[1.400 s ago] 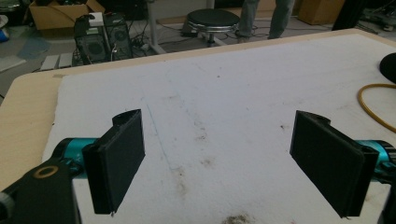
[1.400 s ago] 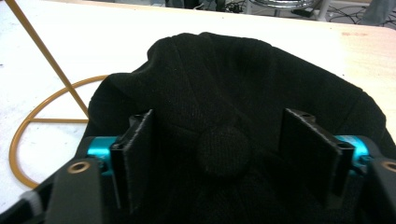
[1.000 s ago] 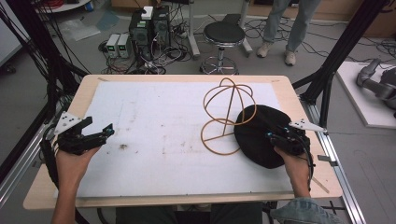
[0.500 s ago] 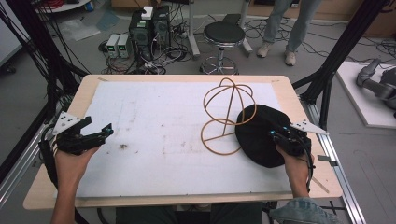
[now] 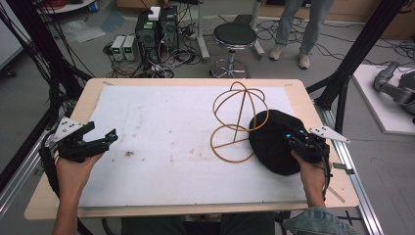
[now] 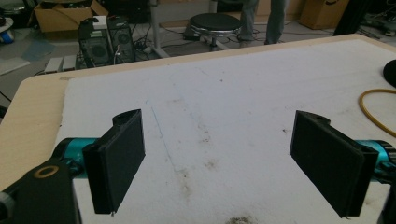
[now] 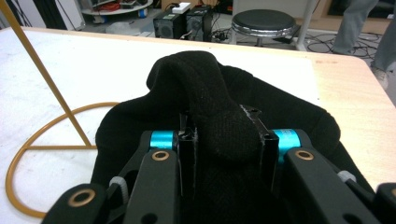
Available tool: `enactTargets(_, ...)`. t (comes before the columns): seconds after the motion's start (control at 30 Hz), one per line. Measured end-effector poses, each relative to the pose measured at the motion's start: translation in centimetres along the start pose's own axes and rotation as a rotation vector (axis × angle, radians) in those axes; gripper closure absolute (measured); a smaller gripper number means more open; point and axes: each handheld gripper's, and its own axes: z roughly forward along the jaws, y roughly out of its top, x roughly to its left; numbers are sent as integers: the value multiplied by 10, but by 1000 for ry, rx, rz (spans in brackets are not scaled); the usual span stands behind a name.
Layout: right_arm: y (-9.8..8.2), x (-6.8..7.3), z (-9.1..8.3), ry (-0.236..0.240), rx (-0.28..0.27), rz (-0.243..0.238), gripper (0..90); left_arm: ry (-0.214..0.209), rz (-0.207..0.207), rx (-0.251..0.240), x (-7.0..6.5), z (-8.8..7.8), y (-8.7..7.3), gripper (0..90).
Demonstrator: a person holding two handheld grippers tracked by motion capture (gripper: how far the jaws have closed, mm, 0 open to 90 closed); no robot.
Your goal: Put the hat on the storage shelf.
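Right gripper (image 7: 226, 154) has just closed its jaws and is now clamped on a bunched fold of the black knit hat (image 5: 274, 142), fabric pinched between both pads and bulging up over them in the right gripper view. Hat lies at the right end of the white pad (image 5: 161, 142), near the table's right edge, its left rim touching and partly overlapping the base ring of the yellow wire stand (image 5: 237, 122). The stand sits just left of the hat, upright: one flat ring on the pad, one post, and looped wires forming a dome on top. Closest obstruction to the hat is that post and ring (image 7: 51, 116), right beside the held fabric on its left in the right gripper view. Left gripper (image 6: 219, 163) is wide open, nothing between the jaws, hovering over bare stained pad at the left end, well apart from the hat and stand. Count: one hat, one stand, two grippers, one pad on one wooden table (image 5: 313, 105). Beyond the far edge: one round black stool (image 5: 235, 36), a cluster of electronics boxes (image 5: 156, 29) with cables, and one person's legs (image 5: 298, 29) standing on the floor.
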Motion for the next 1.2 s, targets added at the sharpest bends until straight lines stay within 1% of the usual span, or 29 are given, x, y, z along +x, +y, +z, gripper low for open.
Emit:
enactTargets(0.2, 3, -2, -3, -3, -18, 18, 709, 1, -7, -5, 1, -1, 0, 182)
enactTargets(0.23, 6, -3, -5, -5, -29, 17, 709, 2, -9, -8, 1, -1, 0, 182)
enactTargets(0.33, 12, -4, -7, -6, -43, 30, 710, 2, -5, -6, 2, -2, 1, 182)
enactTargets(0.43, 17, -6, -8, -14, -49, 24, 710, 1, -4, -7, 2, -2, 2, 182)
enactTargets(0.47, 21, -8, -10, -17, -53, 36, 710, 0, -3, -8, 2, -1, 2, 182)
enactTargets(0.5, 23, -10, -11, -20, -59, 31, 710, -1, -4, -8, 1, -1, 2, 182)
enactTargets(0.57, 27, -11, -13, -25, -63, 39, 710, -1, -4, -8, 1, -1, 2, 182)
enactTargets(0.67, 33, -14, -15, -32, -76, 39, 710, 1, -5, -10, 1, -2, 2, 182)
enactTargets(0.87, 42, -17, -18, -42, -85, 37, 710, -1, -5, -14, 1, -2, 3, 182)
enactTargets(1.0, 52, -21, -21, -49, -105, 45, 710, -4, -4, -14, 1, -2, 3, 182)
enactTargets(1.2, 64, -24, -26, -62, -130, 38, 710, -3, -4, -19, 2, -3, 4, 182)
